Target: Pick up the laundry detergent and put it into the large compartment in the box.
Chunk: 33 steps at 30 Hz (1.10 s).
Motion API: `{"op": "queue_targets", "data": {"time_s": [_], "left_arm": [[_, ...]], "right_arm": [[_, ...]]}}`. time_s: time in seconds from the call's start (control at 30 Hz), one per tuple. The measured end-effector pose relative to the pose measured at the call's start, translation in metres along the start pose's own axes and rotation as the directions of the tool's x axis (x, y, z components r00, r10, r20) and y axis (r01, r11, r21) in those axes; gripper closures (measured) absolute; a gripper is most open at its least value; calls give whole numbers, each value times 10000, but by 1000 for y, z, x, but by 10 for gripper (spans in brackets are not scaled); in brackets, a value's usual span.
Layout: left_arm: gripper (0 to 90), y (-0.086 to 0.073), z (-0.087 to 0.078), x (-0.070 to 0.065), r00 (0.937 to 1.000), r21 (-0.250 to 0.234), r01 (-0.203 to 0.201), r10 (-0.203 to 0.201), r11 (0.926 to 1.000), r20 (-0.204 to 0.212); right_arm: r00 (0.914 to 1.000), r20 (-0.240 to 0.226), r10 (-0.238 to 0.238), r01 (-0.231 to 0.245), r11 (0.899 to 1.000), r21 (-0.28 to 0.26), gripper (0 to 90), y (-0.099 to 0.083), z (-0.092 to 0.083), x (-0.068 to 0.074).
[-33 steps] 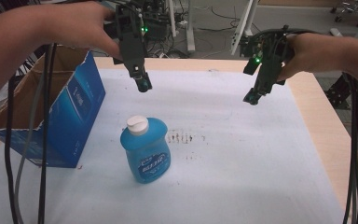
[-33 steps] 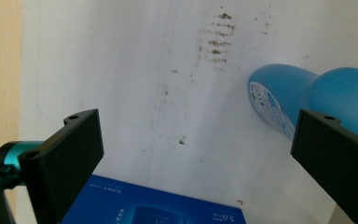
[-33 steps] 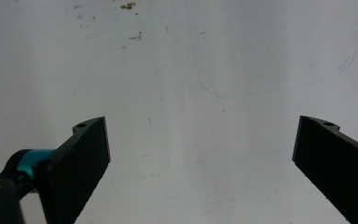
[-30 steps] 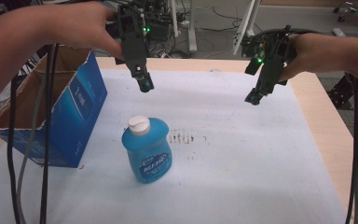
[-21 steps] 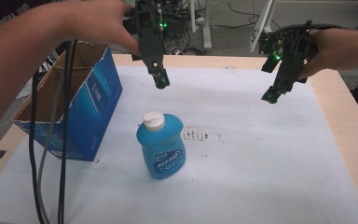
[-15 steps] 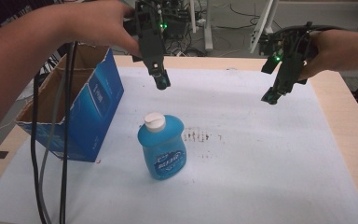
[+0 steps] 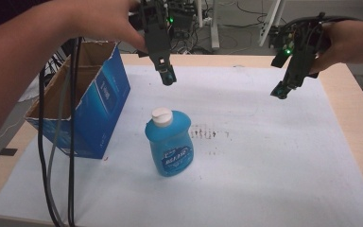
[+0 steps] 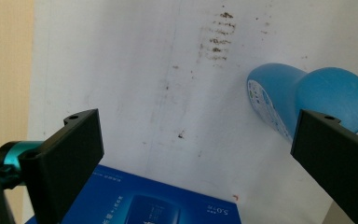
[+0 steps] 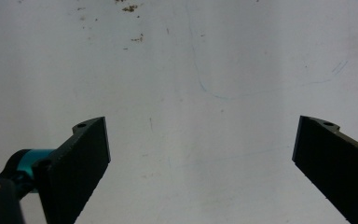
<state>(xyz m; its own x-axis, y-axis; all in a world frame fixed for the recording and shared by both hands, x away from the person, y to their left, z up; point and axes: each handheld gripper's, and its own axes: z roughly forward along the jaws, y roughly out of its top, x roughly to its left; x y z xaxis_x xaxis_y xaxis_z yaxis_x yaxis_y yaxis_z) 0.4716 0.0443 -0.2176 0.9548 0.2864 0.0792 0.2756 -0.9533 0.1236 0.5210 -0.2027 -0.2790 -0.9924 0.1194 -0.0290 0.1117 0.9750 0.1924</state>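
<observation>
Nothing gripped yet: blue soap bottle (image 7: 168,142) stands upright at frame centre beside the open blue carton (image 7: 86,103), left gripper (image 7: 167,77) above it and right gripper (image 7: 280,91) at upper right, both jaws spread wide and empty.

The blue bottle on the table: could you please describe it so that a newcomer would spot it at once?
On the white sheet covering the table, look just right of the open blue cardboard box. The blue bottle stands upright there, apart from the box. Its white cap, translucent blue body and front label set it apart.
</observation>
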Motion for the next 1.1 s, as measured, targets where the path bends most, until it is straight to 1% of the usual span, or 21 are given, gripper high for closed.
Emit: {"op": "queue_targets", "data": {"time_s": [0.07,0.1,0.17,0.23,0.27,0.37,0.4,0.47,0.5,0.57,0.63,0.7,0.73,0.77,0.8,0.83,0.9,0.93,0.97,1.0,1.1], "left_arm": [[23,-1,-3,0,9998,33,173,-172,9998,-63],[23,-3,-5,-1,9995,7,305,-305,9995,-64],[23,-4,-8,-4,9990,-75,441,-441,9990,-99],[23,-6,-11,-7,9981,-254,614,-613,9978,61],[23,-6,-13,-8,9977,-251,677,-675,9974,94],[23,-7,-16,-14,9947,-322,1028,-1027,9942,76],[23,-7,-17,-16,9936,-384,1131,-1129,9928,73],[23,-8,-17,-18,9888,-470,1489,-1482,9877,179],[23,-8,-16,-19,9866,-397,1618,-1607,9860,290],[23,-8,-15,-22,9817,-267,1886,-1878,9817,308],[23,-9,-14,-26,9745,-119,2222,-2216,9749,360],[23,-9,-14,-28,9650,30,2557,-2555,9667,586],[23,-10,-15,-29,9570,-22,2827,-2819,9592,679],[23,-11,-16,-30,9509,-32,3013,-3002,9535,755],[23,-12,-17,-30,9466,-58,3130,-3115,9497,828],[23,-13,-17,-32,9405,-96,3300,-3279,9439,886],[23,-13,-18,-36,9331,-30,3496,-3479,9369,916],[23,-13,-18,-38,9324,42,3506,-3495,9365,921],[23,-13,-17,-40,9298,63,3565,-3554,9343,953],[23,-13,-17,-42,9279,109,3601,-3594,9328,994],[23,-13,-16,-48,9187,125,3832,-3825,9236,985]], "right_arm": [[10000,7,4,-4,10000,60,31,0,0,2],[10000,39,-91,91,9999,60,30,0,0,1],[10000,49,-23,23,10000,57,31,0,-2,3],[10000,78,-21,21,10000,1,31,0,-3,4],[9999,105,9,-9,10000,5,31,0,-3,4],[9999,124,-53,52,9999,91,31,-1,-4,5],[9999,109,-36,35,10000,78,30,-1,-3,7],[9998,135,-131,130,9999,86,30,-1,-3,7],[9998,187,-42,41,9999,98,31,-1,-4,8],[9998,210,-72,69,9999,117,30,-1,-4,8],[9995,322,-48,45,10000,73,30,-1,-5,10],[9994,346,-33,31,10000,65,30,-3,-6,11],[9994,346,-33,31,10000,65,30,-3,-6,11],[9992,401,11,-13,10000,66,30,-5,-5,11],[9992,387,-22,17,9999,117,30,-6,-6,11],[9991,418,-51,47,9999,103,30,-6,-6,12],[9990,440,-73,70,10000,71,30,-7,-6,13],[9991,424,-54,50,10000,83,30,-7,-7,14],[9988,462,-148,146,9999,55,30,-8,-8,13],[9989,477,-25,26,10000,-23,30,-7,-8,14],[9986,518,-67,68,10000,-15,30,-8,-10,15]]}}
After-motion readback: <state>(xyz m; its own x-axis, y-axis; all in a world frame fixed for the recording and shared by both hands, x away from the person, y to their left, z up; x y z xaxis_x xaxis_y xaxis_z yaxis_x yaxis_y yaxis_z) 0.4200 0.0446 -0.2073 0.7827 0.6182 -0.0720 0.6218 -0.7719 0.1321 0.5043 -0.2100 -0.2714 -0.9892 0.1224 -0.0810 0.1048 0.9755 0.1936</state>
